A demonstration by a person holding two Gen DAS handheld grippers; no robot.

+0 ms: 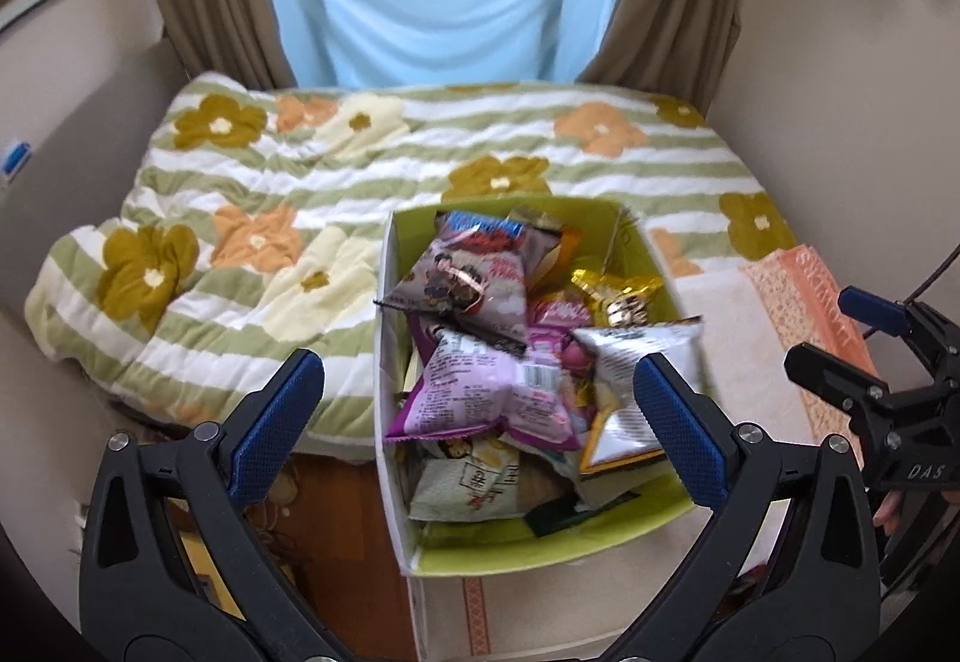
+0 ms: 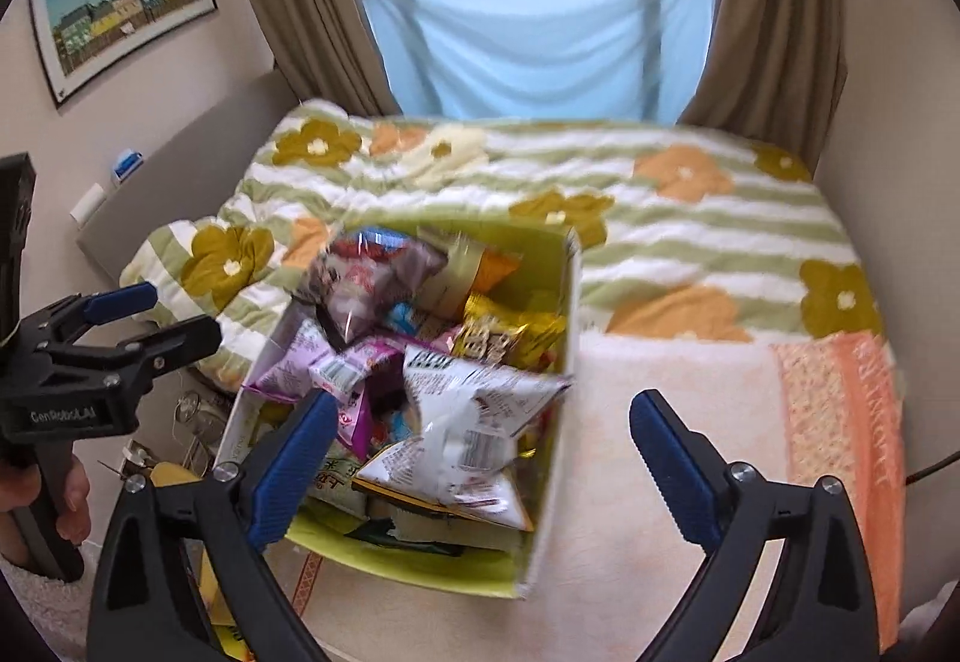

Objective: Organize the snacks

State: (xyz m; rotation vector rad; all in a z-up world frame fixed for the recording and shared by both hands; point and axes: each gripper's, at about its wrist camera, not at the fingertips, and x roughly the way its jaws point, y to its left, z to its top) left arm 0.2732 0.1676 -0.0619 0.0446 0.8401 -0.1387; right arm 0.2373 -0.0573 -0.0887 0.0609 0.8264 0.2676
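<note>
The box is lime green with white outer sides. In it lie a lilac packet, a white and silver packet, a gold one and a greyish-purple one with red print. At twelve o'clock the quilt shows green and white stripes with mustard, orange and cream flowers. At three o'clock, the towel is peach. Both tools wear blue pads on black frames.

"DAS" stands in white on the black body of the right gripper, at four o'clock in the left wrist view. The snack packets' print is too blurred to read.
</note>
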